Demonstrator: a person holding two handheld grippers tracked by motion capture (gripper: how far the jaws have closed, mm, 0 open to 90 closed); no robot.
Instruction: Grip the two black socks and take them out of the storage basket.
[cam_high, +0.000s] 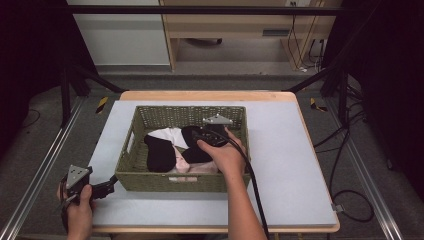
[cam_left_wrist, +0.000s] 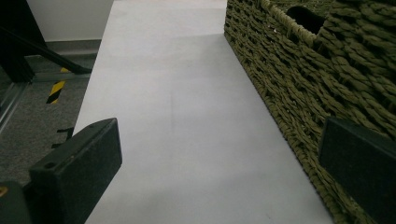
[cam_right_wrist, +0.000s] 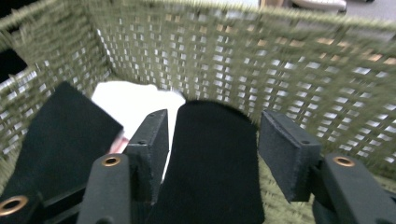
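**Both hands at the basket, one outside and one inside**

My left hand sits at about 7 o'clock on the desk, near its front left corner, holding the left hand-held gripper. Its grey three-cornered plate faces up and its jaws point toward 3 o'clock, at the front left corner of the woven green basket. In the left gripper view the two black jaws stand wide apart with nothing between them but bare grey desk; the basket's side wall runs along the 3 o'clock edge, just beside the jaw on that side, and I cannot tell whether they touch.

The basket stands at the middle of the desk. Inside it lie a black cloth piece toward 9 o'clock, a white cloth behind it toward 12 o'clock, and something pale pink at the front wall.

My right hand reaches over the basket's front rim from 6 o'clock and holds the right hand-held gripper down inside, jaws pointing toward 10 o'clock. In the right gripper view its jaws are spread open, one on each side of a second black cloth piece, not pressed against it. The first black piece lies at 9 o'clock of that, with the white cloth beyond, before the basket's far wall.
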